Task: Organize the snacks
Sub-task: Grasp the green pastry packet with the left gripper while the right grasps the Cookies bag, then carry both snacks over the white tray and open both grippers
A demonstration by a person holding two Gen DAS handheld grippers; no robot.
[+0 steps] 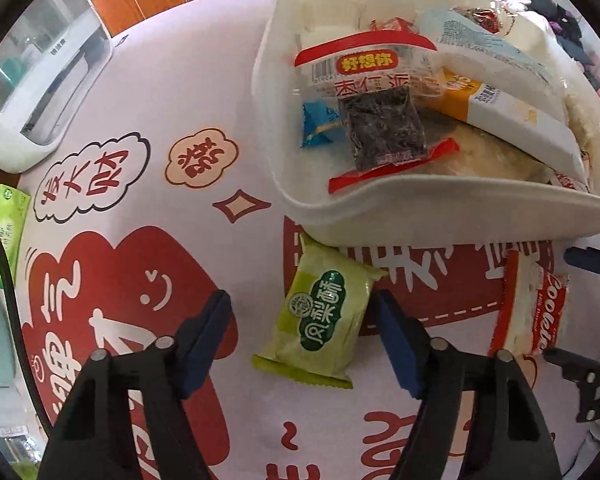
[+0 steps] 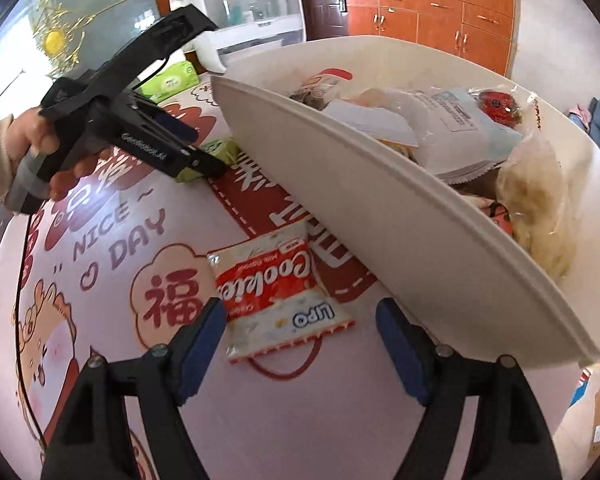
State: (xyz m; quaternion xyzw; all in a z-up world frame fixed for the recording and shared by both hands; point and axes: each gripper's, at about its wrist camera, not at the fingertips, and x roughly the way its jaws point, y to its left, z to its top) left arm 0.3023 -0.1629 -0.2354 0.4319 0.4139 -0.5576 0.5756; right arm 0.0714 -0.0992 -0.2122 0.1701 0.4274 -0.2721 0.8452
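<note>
A green pastry pack (image 1: 324,312) lies flat on the printed tablecloth, just in front of a white bin (image 1: 420,200) full of snacks. My left gripper (image 1: 300,300) points down over it, open, with a blue pad on either side; the left pad stands clear of the wrapper. A red and white cookie pack (image 2: 276,300) lies beside the bin wall (image 2: 380,220). My right gripper (image 2: 300,308) is open around it, both pads apart from it. The right wrist view shows a hand holding the left gripper (image 2: 204,168) over the green pack (image 2: 220,152).
The bin holds a red-labelled date pack (image 1: 372,92), a blue candy (image 1: 320,124) and several larger bags. A white appliance (image 1: 40,80) and a green tissue box (image 2: 172,78) stand at the table's far side. Orange cabinets (image 2: 440,12) are behind.
</note>
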